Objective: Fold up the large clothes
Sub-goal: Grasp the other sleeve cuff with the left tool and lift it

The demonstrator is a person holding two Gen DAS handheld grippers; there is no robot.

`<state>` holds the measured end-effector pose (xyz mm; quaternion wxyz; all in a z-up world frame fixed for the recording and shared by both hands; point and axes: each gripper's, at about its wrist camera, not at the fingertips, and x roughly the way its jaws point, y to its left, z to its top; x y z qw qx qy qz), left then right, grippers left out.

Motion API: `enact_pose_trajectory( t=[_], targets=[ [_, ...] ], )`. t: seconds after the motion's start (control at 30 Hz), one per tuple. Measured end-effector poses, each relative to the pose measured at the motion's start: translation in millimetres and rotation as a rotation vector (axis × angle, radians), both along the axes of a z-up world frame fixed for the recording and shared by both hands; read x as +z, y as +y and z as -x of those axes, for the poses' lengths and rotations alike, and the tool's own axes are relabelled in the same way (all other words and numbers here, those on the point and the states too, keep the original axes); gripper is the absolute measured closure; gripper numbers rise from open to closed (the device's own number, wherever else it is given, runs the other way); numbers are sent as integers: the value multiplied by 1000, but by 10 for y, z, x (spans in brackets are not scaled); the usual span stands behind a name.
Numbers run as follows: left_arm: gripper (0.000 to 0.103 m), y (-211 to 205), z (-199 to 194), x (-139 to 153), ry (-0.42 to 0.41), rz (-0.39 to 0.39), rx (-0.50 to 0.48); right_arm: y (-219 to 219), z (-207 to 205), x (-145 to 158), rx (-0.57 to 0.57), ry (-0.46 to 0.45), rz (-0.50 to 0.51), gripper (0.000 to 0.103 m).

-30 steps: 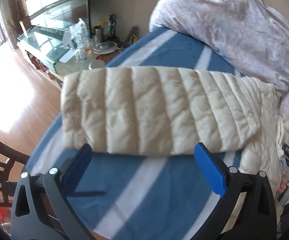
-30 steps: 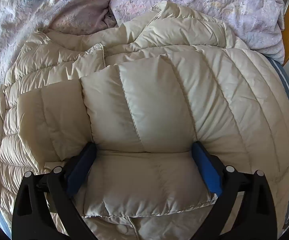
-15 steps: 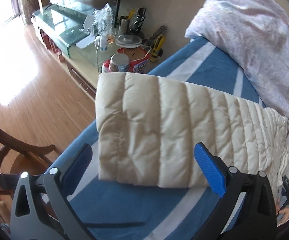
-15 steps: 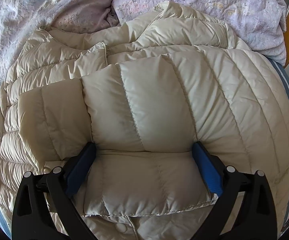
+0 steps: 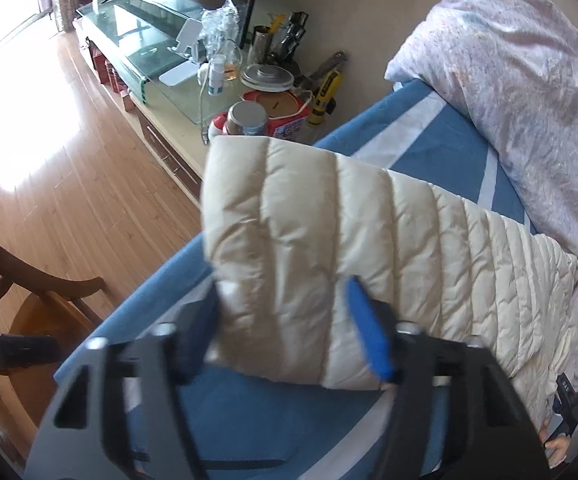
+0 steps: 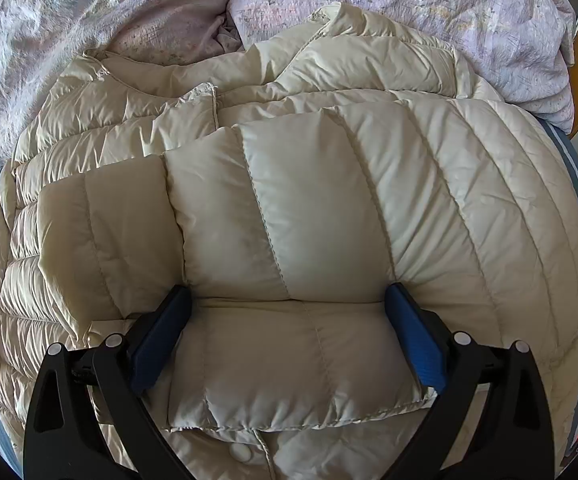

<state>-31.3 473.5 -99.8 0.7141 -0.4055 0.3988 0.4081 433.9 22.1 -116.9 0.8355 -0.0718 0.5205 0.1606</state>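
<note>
A cream quilted down jacket (image 6: 329, 208) lies on the bed. In the left wrist view its long sleeve (image 5: 329, 240) stretches across the blue striped bedsheet (image 5: 449, 136). My left gripper (image 5: 285, 320) has its blue fingers narrowed around the sleeve's cuff end and the cuff sits between them. In the right wrist view my right gripper (image 6: 289, 336) is open, its blue fingers (image 6: 417, 340) resting either side of a folded jacket panel, pressing on the padding without clamping it.
A lilac floral duvet (image 6: 409, 4) is bunched at the back of the bed and shows in the left wrist view (image 5: 529, 80). Beside the bed stands a glass-topped cabinet (image 5: 141, 36) with jars and tools. A wooden chair (image 5: 17, 280) stands on the wood floor at left.
My left gripper has moved forward onto the sleeve's cuff end and its fingers have closed in around it. The right gripper and the jacket body have barely moved.
</note>
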Motion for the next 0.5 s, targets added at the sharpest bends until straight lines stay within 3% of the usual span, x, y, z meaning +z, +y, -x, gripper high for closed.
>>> enact_pose_trajectory(
  t=[0.1, 0.33, 0.5],
  targets=[
    [74, 20, 20, -10, -17, 20, 7, 9, 20, -11, -4, -5, -2, 3],
    [93, -29, -64, -21, -5, 16, -9, 8, 20, -10, -3, -8, -3, 3],
    [99, -103, -181, 63, 19, -25, -38, 4, 39, -11, 5, -7, -3, 3]
  ],
)
